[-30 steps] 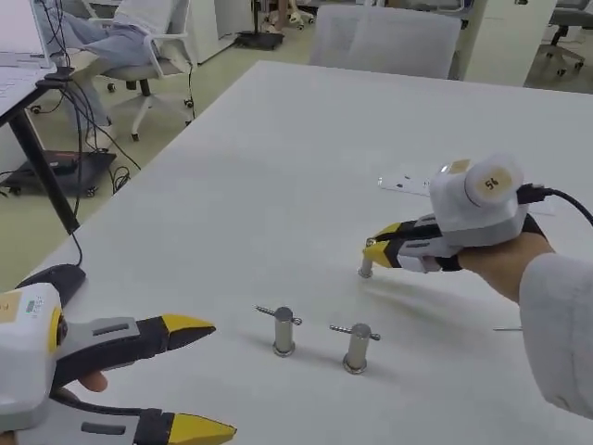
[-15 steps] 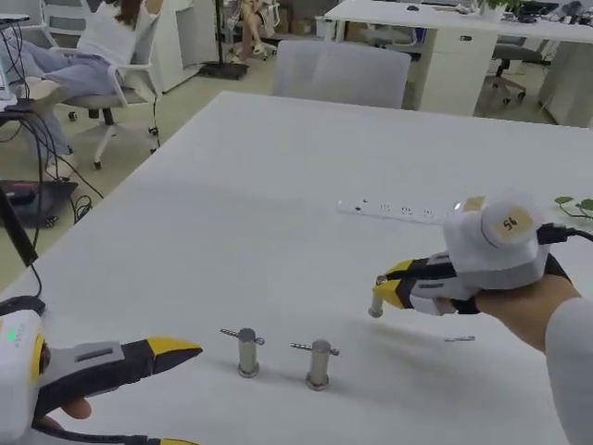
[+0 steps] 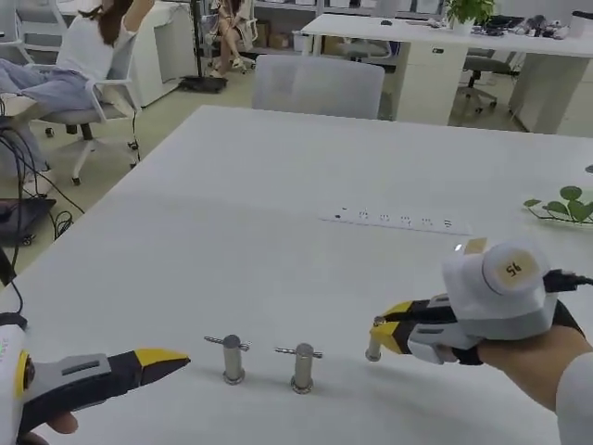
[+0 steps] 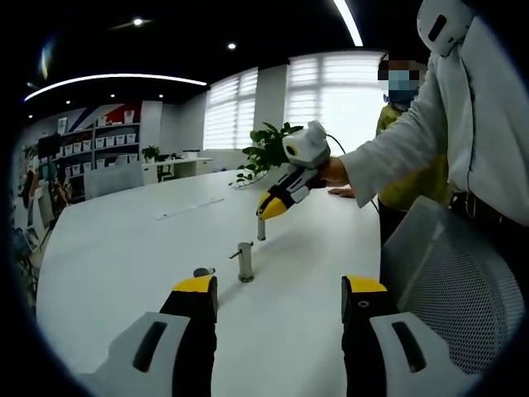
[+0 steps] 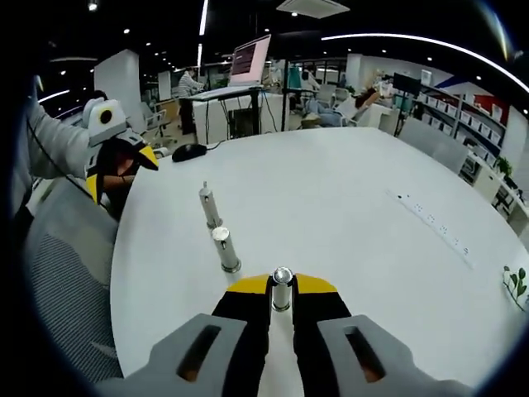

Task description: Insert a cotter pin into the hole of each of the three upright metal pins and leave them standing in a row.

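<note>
Two upright metal pins (image 3: 233,360) (image 3: 303,368) stand side by side near the table's front edge, each with a cotter pin (image 3: 218,342) (image 3: 289,352) through its top. To their right my right gripper (image 3: 382,336) is shut on a third metal pin (image 3: 373,349), upright and roughly in line with the other two. The right gripper view looks down on this pin (image 5: 283,285) clamped between the yellow tips, with the other two (image 5: 226,250) (image 5: 208,206) beyond. My left gripper (image 4: 281,289) is open and holds nothing, left of the row (image 4: 245,261).
A white power strip (image 3: 397,222) lies across the middle of the table (image 3: 278,185). A small plant (image 3: 561,206) sits at the right edge. A grey chair (image 3: 318,85) stands at the far side. A computer mouse (image 5: 189,151) rests near the left corner.
My right gripper has carried the third pin nearer, from behind the row to a spot in line with the two standing pins. The head camera has tilted up. The left gripper stays open.
</note>
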{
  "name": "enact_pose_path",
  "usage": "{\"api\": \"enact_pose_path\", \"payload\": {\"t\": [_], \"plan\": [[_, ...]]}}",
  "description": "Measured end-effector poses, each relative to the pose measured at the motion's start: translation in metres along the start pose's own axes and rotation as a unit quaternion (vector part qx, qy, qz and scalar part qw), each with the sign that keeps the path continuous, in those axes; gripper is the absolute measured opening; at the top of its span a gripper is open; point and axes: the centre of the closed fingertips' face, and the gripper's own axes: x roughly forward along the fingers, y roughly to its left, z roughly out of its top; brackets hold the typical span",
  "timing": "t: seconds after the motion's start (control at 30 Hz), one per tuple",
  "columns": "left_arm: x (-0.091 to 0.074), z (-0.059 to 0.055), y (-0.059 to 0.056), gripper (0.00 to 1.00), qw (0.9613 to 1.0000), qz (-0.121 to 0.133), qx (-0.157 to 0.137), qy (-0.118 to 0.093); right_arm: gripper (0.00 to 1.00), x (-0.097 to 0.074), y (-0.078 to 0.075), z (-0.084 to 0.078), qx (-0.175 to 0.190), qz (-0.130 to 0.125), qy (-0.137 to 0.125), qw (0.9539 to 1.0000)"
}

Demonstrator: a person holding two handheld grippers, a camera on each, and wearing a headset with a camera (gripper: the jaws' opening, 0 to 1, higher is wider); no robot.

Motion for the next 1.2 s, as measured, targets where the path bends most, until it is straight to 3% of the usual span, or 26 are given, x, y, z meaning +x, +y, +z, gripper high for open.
{"api": "enact_pose_path", "payload": {"t": [0.53,0.83,1.2], "plan": [[0.004,0.004,-0.004,0.59,1.0000,-0.004,0.006,-0.006,0.09,-0.016,0.029,-0.023,0.050,-0.039,0.005,0.9979],[0.007,0.004,-0.008,0.59,0.9999,-0.009,0.007,-0.007,0.09,-0.020,0.036,-0.036,0.070,-0.065,0.014,0.9953],[0.007,0.004,-0.010,0.59,0.9999,-0.011,0.006,-0.009,0.09,-0.020,0.044,-0.045,0.079,-0.078,0.010,0.9937]]}}
